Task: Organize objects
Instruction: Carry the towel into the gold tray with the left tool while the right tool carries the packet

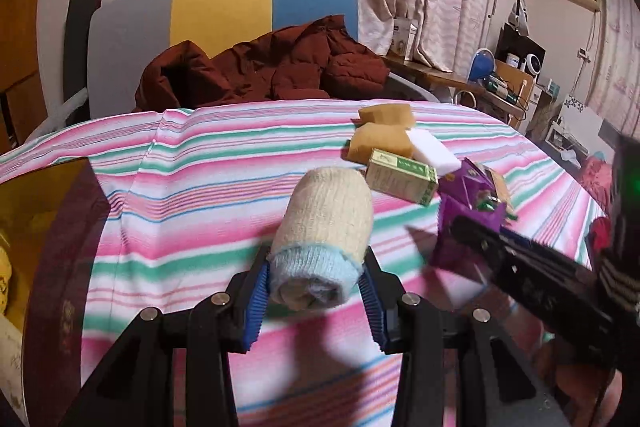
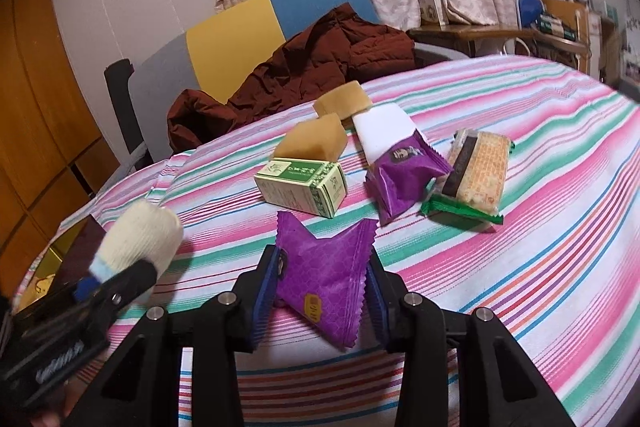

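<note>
My left gripper (image 1: 314, 277) is shut on a rolled cream sock with a light blue cuff (image 1: 324, 231), held above the striped cloth; the same roll (image 2: 140, 239) shows at the left of the right wrist view. My right gripper (image 2: 322, 287) is shut on a purple snack packet (image 2: 324, 271). On the striped table (image 2: 520, 247) beyond lie a green-and-white carton (image 2: 304, 185), two tan sponges (image 2: 316, 139), a white sponge (image 2: 382, 129), another purple packet (image 2: 400, 171) and a green-wrapped cracker pack (image 2: 472, 175).
A dark red box with a yellow lining (image 1: 48, 227) stands at the table's left edge. A brown jacket (image 1: 264, 67) lies on a chair with a grey, yellow and blue back (image 1: 224, 11) behind the table. Curtains and a cluttered desk (image 1: 500, 83) fill the background.
</note>
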